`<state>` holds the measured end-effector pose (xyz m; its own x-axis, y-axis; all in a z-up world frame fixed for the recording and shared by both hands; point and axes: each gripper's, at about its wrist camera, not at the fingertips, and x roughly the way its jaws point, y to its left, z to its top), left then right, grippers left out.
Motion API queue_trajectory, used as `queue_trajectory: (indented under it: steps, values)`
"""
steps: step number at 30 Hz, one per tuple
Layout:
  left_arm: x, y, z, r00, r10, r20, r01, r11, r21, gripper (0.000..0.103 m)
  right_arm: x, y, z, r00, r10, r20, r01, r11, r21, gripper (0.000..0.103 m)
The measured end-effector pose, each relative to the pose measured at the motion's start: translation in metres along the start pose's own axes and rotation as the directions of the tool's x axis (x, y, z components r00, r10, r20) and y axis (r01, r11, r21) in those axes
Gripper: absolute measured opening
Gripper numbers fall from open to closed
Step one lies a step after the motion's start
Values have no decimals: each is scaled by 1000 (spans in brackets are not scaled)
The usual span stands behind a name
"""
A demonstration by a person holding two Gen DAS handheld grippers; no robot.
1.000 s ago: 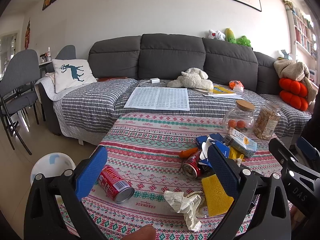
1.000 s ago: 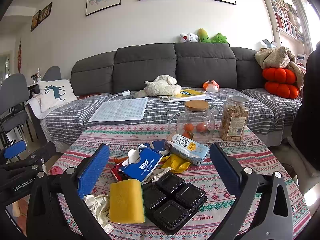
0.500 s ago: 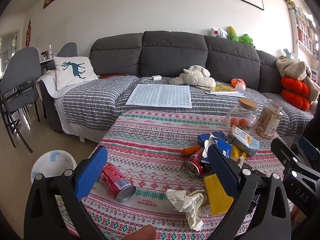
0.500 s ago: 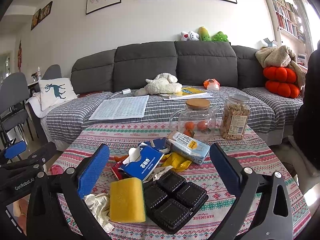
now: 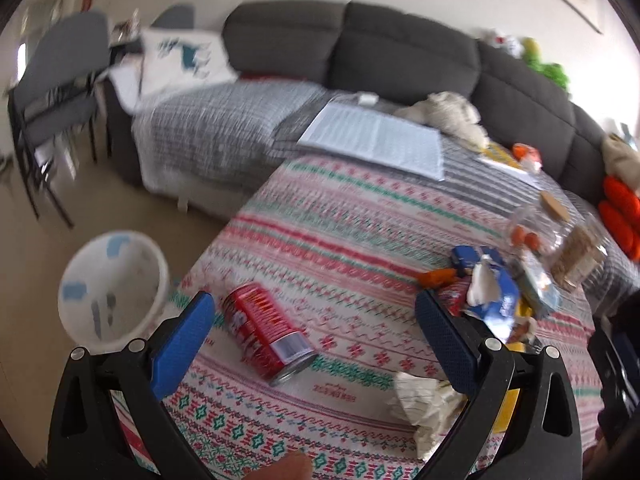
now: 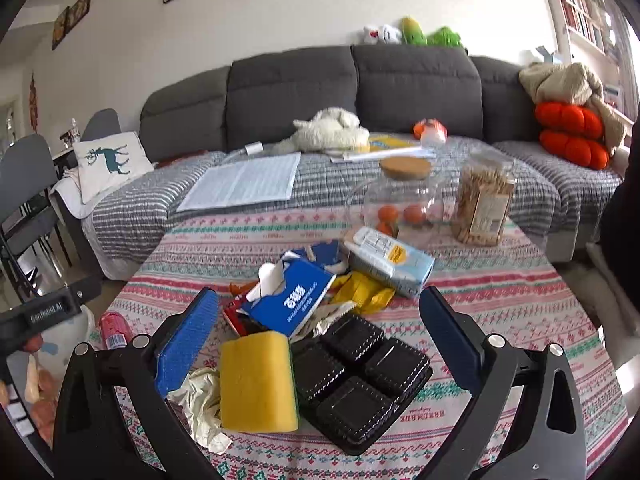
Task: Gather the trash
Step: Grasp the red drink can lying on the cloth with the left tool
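A red soda can (image 5: 267, 335) lies on its side on the patterned tablecloth (image 5: 352, 232), between the open fingers of my left gripper (image 5: 316, 336), nearer the left finger. Crumpled paper (image 5: 424, 404) sits by the right finger. A white trash bin (image 5: 112, 284) stands on the floor left of the table. My right gripper (image 6: 320, 340) hangs open over a yellow sponge (image 6: 258, 380), a black plastic tray (image 6: 356, 376), a blue tissue box (image 6: 292, 300) and a light blue carton (image 6: 390, 260). The red soda can (image 6: 114, 330) shows at far left there.
A glass jar with a cork lid (image 6: 400, 196) and a jar of snacks (image 6: 484, 196) stand at the table's far side. A grey sofa (image 6: 352, 92) with papers and a plush toy lies behind. Grey chairs (image 5: 52, 92) stand at the left.
The left gripper has swung left and tipped down toward the can; its view is blurred by motion. The right gripper has moved forward and slightly down over the pile.
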<state>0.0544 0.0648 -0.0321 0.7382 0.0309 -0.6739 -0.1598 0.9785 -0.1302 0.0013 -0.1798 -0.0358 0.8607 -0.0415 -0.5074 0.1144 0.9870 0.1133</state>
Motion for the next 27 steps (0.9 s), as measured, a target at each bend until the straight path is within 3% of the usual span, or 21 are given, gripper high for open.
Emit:
queue_trajectory:
  steps: [4,7,10,16,19,20,24,27]
  values:
    - [24,20,5,993,39,-109,-45,998,-51,97,14,0,-4,996,-29,-79,29,1000,-11,96]
    - [43,34,13,981,2,-194,-20,996,-91,97,23,-1,-7,990,-31,-139,29,999,-15,96]
    - [68,51,19,954,-53,-294,5,987,-160,97,33,-1,-10,977,-6,-214,4,1000,-6,96]
    - [110,69,5,879,-134,-458,2,961,-278,97,47,2,-13,951,62,-303,-64,998,3,96]
    - [120,64,1,874,-125,-469,-7,963,-270,97,49,8,-14,937,127,-327,-129,991,15,96]
    - [121,62,-1,873,-126,-471,-5,964,-267,95,49,11,-15,933,152,-327,-157,988,11,96]
    - [129,56,-4,850,-123,-512,2,973,-230,65,44,33,-19,920,204,-333,-239,969,-67,96]
    - [123,57,-5,857,-115,-502,17,981,-195,62,46,44,-26,916,177,-361,-236,964,-126,96]
